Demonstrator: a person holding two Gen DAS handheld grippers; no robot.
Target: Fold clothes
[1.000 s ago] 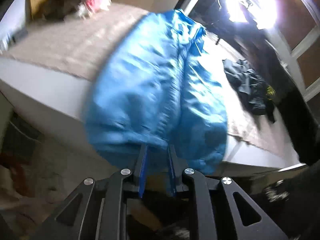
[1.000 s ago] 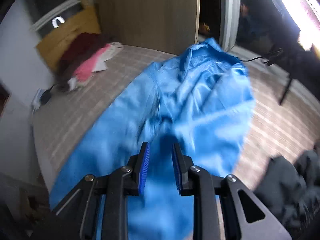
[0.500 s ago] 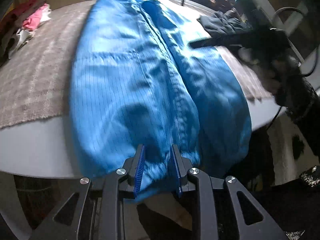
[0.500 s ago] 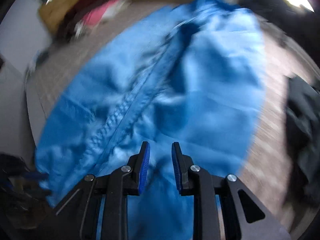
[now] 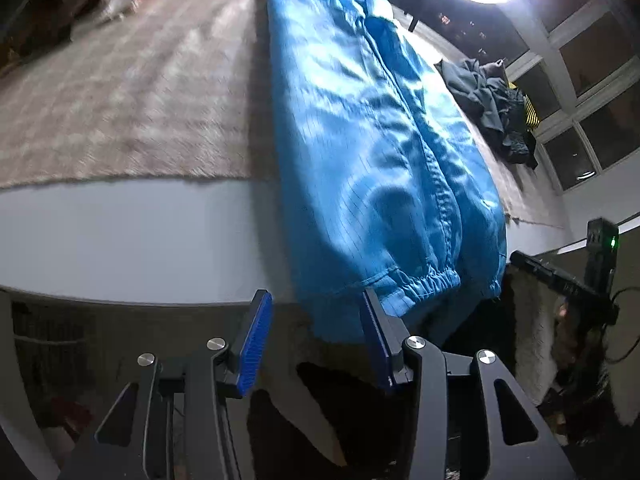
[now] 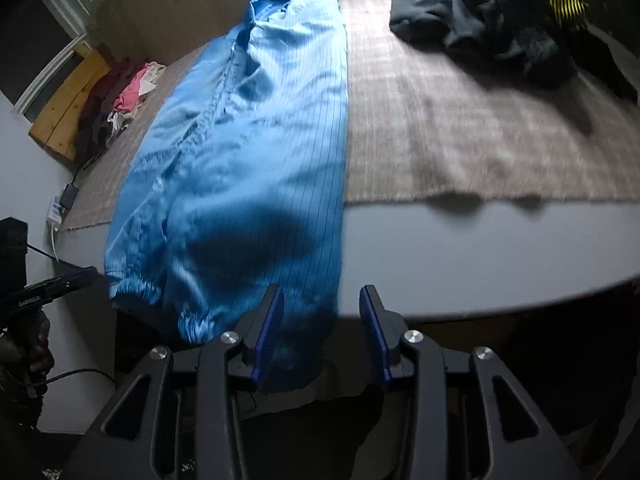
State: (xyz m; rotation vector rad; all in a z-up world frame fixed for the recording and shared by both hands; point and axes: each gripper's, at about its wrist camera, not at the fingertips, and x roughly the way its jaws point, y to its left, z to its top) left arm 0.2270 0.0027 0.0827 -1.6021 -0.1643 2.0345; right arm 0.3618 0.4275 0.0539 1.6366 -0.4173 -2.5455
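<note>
A shiny blue jacket (image 5: 368, 128) lies stretched lengthwise on the bed, collar at the far end, elastic hem hanging over the near white edge; it also shows in the right wrist view (image 6: 248, 152). My left gripper (image 5: 314, 332) is open and empty, just below the hem's left part. My right gripper (image 6: 320, 332) is open and empty, below the hem's right corner, which hangs between its blue pads (image 6: 268, 332). Each gripper shows at the edge of the other's view: the right one (image 5: 568, 284) and the left one (image 6: 48, 286).
The bed has a beige blanket (image 5: 120, 92) and a white edge (image 5: 140, 236). A heap of dark clothes (image 6: 492, 20) lies at the far right, also in the left wrist view (image 5: 492, 108). Pink and red clothes (image 6: 124, 96) lie on a wooden bench at the left.
Both grippers have opened and let go of the jacket's hem. The jacket now lies flat along the bed with its hem over the edge.
</note>
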